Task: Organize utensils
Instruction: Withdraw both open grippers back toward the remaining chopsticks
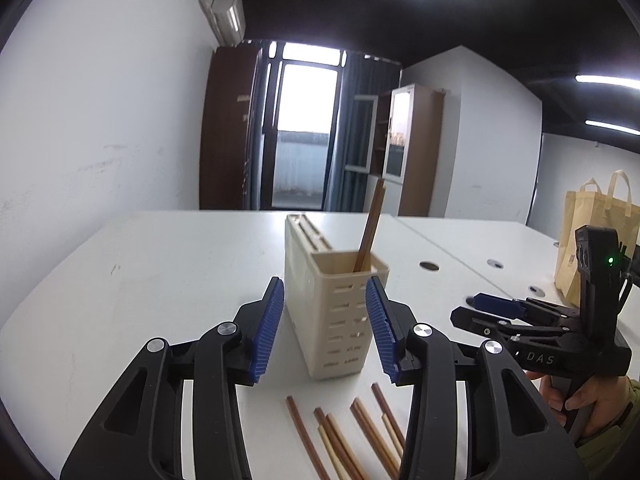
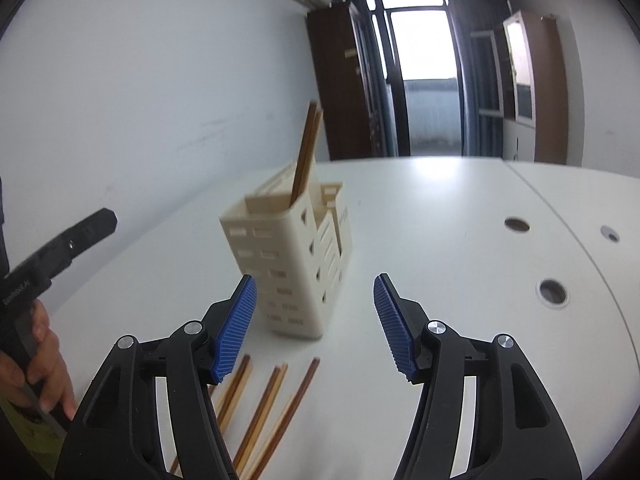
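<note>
Your left gripper fills the bottom of its frame with its jaws spread wide and nothing between them; your right gripper is just as wide apart and empty in its own view. Loose chopsticks lie flat on the white table at lower centre, just in front of the fingers. Beyond them the cream utensil holder stands upright mid-frame, with chopsticks in the holder leaning up to the right. At the far right edge sits a yellow tote bag.
</note>
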